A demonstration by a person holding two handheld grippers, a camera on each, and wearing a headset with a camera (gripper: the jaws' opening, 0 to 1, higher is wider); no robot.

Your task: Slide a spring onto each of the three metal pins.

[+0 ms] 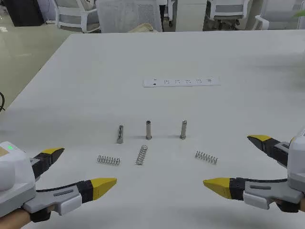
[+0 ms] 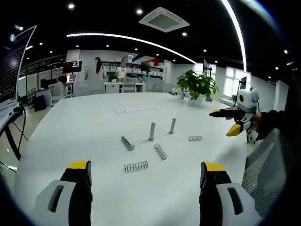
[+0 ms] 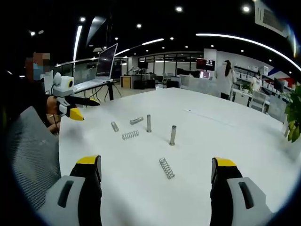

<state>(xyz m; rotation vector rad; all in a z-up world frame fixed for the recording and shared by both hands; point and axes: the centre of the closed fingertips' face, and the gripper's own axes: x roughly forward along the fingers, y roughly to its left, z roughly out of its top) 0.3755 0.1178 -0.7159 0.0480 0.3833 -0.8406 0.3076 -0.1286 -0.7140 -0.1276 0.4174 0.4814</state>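
Two metal pins, the middle one and the right one, stand upright on the white table. The left pin lies on its side. In front of them three springs lie flat: left, middle and right. My left gripper hovers open at the near left, nothing between its yellow-tipped fingers. On the near right my right gripper is open too and holds nothing; the right spring lies just ahead of it.
A white power strip lies flat beyond the pins. Office chairs line the table's far edge. A potted plant and a laptop sit off to the sides, and people stand far back in the room.
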